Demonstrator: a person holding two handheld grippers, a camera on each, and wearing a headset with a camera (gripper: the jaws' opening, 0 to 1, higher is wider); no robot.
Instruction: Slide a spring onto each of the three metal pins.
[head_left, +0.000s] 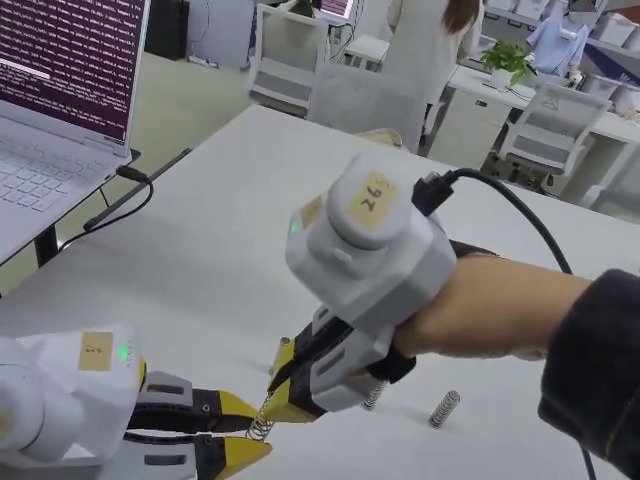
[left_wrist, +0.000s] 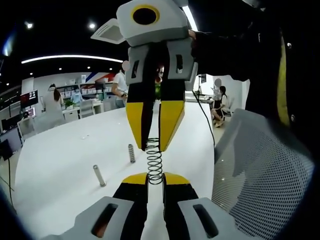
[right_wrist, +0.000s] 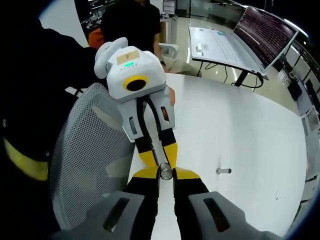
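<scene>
A small steel spring (head_left: 262, 420) (left_wrist: 155, 162) hangs in the air between my two grippers, which face each other tip to tip. My left gripper (head_left: 254, 432) (left_wrist: 155, 179) is shut on one end of it. The right gripper (head_left: 281, 401) (right_wrist: 165, 173) is shut on the other end, where the spring (right_wrist: 165, 171) shows end-on. On the white table (head_left: 220, 250) stands a spring-covered pin (left_wrist: 131, 152), with a bare metal pin (left_wrist: 99, 175) beside it. A loose spring (head_left: 444, 408) lies near the right gripper, and another spring (head_left: 375, 395) shows partly behind it.
An open laptop (head_left: 60, 90) on a stand sits at the far left, its black cable (head_left: 130, 205) trailing onto the table. A grey mesh chair (left_wrist: 260, 170) stands close by the table's edge. Office chairs and people are in the background.
</scene>
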